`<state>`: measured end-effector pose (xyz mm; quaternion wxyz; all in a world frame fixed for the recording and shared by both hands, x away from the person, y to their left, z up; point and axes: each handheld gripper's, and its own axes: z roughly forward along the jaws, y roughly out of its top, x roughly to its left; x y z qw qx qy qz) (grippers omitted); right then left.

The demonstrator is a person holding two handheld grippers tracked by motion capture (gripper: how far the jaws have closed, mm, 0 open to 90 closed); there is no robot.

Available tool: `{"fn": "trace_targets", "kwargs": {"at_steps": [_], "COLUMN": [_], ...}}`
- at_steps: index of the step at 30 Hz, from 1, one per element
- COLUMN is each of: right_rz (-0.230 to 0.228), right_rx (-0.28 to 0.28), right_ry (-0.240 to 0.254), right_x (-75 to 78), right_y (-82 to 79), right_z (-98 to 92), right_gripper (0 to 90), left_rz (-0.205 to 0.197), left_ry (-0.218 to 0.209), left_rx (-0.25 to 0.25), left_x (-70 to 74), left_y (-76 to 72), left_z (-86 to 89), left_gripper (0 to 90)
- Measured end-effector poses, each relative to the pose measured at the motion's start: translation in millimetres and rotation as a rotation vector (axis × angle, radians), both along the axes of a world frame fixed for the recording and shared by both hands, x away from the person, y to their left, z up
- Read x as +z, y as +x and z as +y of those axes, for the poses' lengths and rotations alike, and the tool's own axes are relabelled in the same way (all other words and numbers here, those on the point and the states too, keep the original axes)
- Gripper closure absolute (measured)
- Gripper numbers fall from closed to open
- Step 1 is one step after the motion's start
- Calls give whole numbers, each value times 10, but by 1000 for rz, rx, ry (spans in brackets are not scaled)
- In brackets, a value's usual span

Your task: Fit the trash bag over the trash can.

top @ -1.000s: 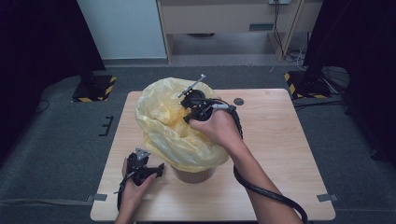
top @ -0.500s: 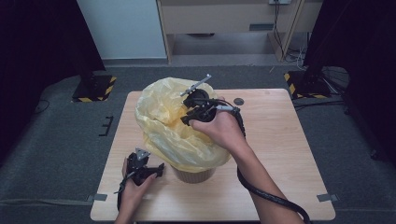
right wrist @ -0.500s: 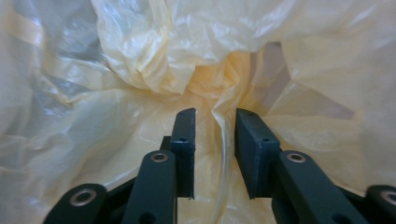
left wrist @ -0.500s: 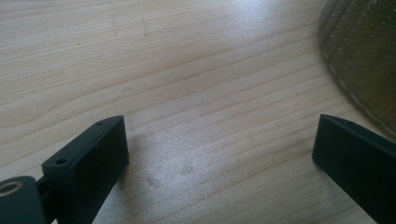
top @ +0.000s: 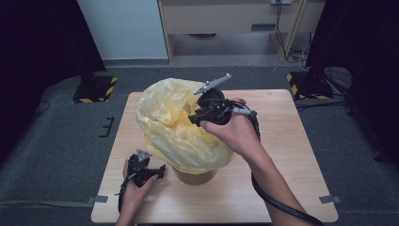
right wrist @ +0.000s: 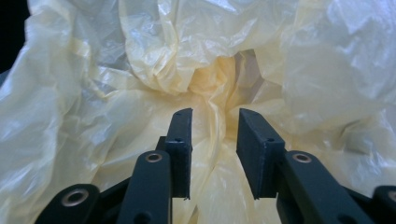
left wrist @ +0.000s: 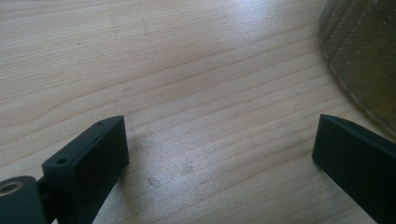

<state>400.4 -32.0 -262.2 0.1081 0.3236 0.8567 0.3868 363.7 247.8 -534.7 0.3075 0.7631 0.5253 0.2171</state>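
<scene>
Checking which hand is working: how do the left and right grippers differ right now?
The left gripper rests low on the table, jaws wide over bare wood; the right gripper is raised at the yellow bag, jaws narrower and just opened, a fold between them. Both are hand-held and black.

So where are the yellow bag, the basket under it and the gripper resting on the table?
bag [top: 176, 127], high view, its crumpled front side.
basket [top: 194, 177], high view, brown base below the bag.
left gripper [top: 160, 170], high view, between its jaw tips.

No legible text (any view)
</scene>
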Motion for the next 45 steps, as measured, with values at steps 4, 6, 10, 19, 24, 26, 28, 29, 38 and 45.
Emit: {"fn": "trace_targets", "kwargs": {"at_steps": [4, 6, 10, 19, 24, 26, 28, 29, 38, 45], "right_rz": [-8, -10, -8, 6, -8, -12, -23, -25, -9, 31], "right_rx": [8, 7, -4, -32, -70, -96, -111, -118, -181, -213], "right_ry": [5, 17, 52, 172, 228, 247, 265, 279, 302, 299], "right_x": [-2, -4, -22, -32, -6, -2, 15, 22, -137, -383], "right_y": [-78, -108, -138, -113, -114, -112, -121, -129, -182, -175], "right_z": [-82, -131, -259, -550, -744, -834, -916, -958, -1347, -1518], "right_gripper": [697, 698, 741, 798, 804, 808, 808, 808, 796, 790], "left_rz": [0, 0, 0, -1, -3, -2, -2, -2, -2, -2], "left_ry": [0, 0, 0, 0, 1, 1, 1, 1, 1, 1], "left_rx": [0, 0, 0, 1, 2, 2, 2, 2, 3, 3], "left_x": [0, 0, 0, 0, -1, -1, -1, -1, -1, -1], "left_y": [0, 0, 0, -1, -1, -1, -1, -1, -1, -1], "left_z": [0, 0, 0, -1, -1, -1, -2, -2, -2, -2], "left_gripper": [30, 30, 30, 31, 31, 31, 31, 31, 32, 32]}}
